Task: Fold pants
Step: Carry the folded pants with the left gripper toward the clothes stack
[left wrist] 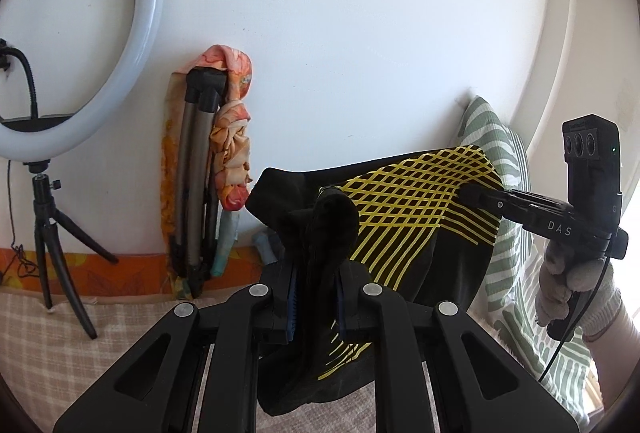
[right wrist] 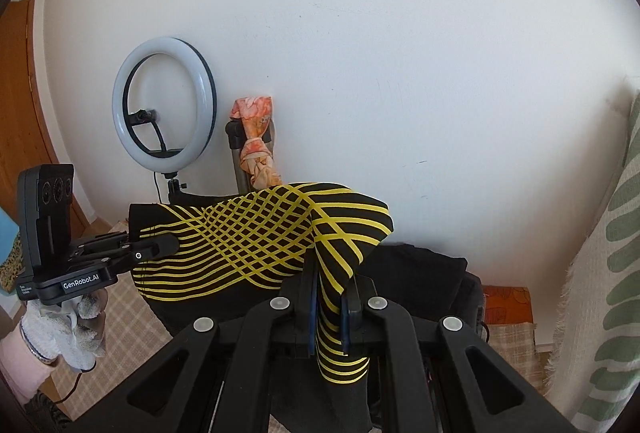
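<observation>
Both tongs were up off the bed, with the pants [right wrist: 256, 237] strung between them in front of the white wall [right wrist: 360, 53].

Left gripper [left wrist: 316, 297]: clenched on a thick black bunch of the pants, the cloth pinched between the blue pads [left wrist: 291, 309] and pouring down past the fingers. I judged this a hem or waist end, but could not tell which; it was too dark and bunched.

Right gripper [right wrist: 328, 313]: clamped on a fold of the yellow-lattice panel, which wrapped over and hung below the fingers.

Why held so: 2 grips well apart let the weight pull the cloth flat, so I could find edges before laying it down. The span between the tongs sagged slightly, not taut. The rest of the pants hung below both grips toward the checked bed cover [left wrist: 60, 345].

Relative to the pants: ring light [left wrist: 80, 33] on its small tripod [left wrist: 52, 233] stood behind and to the left; a folded stand draped with an orange floral cloth [left wrist: 232, 137] leaned on the wall just behind; a green-striped cushion [left wrist: 504, 161] sat behind the right end.

Judgement: folding barely begun; no crease made yet.
</observation>
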A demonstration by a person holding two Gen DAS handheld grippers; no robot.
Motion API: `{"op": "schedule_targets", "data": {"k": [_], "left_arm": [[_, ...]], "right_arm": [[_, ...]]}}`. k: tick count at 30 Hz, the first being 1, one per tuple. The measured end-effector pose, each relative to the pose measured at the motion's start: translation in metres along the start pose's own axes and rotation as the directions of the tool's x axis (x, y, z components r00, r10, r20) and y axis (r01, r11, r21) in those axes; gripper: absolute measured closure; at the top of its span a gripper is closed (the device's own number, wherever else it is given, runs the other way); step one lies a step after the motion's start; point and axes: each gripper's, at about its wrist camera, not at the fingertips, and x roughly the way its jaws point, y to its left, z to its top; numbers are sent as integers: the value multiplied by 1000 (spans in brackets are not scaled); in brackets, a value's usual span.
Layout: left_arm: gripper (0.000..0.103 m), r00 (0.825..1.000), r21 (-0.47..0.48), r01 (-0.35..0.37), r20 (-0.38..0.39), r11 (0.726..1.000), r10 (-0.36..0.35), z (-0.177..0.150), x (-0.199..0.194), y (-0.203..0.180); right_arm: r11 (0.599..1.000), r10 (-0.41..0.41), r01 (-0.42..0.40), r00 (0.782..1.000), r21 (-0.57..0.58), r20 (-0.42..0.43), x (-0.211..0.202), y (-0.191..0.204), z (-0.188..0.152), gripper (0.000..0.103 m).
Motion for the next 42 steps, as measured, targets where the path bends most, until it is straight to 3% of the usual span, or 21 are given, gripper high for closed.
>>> {"op": "schedule_targets", "data": {"k": [11,30,32,34,38,40,42], "left_arm": [[91,997,-6,39,-68,999,-40,9,76,-25],[87,984,90,-107,-134,990,119,8,167,-17],[82,980,103,-131,-138,986,145,7,174,-16],[82,977,108,-149,-137,983,163,6,176,-16],[77,975,106,-164,-133,981,177,4,176,-13],[76,972,119,-176,-138,977,191,3,176,-13],[60,971,126,-178,-137,976,195,2,174,-15]], "right_arm": [[994,-109,110,993,9,-55,38,-76,-4,97],[985,-163,168,975,22,-154,151,-121,-32,96],[981,-187,194,969,28,-162,158,-124,-33,93],[971,-223,234,960,46,-167,164,-126,-32,81],[955,-268,285,948,79,-170,164,-137,-32,75],[950,-275,295,947,107,-167,159,-139,-32,67],[948,-274,294,948,119,-160,154,-138,-32,67]]}}
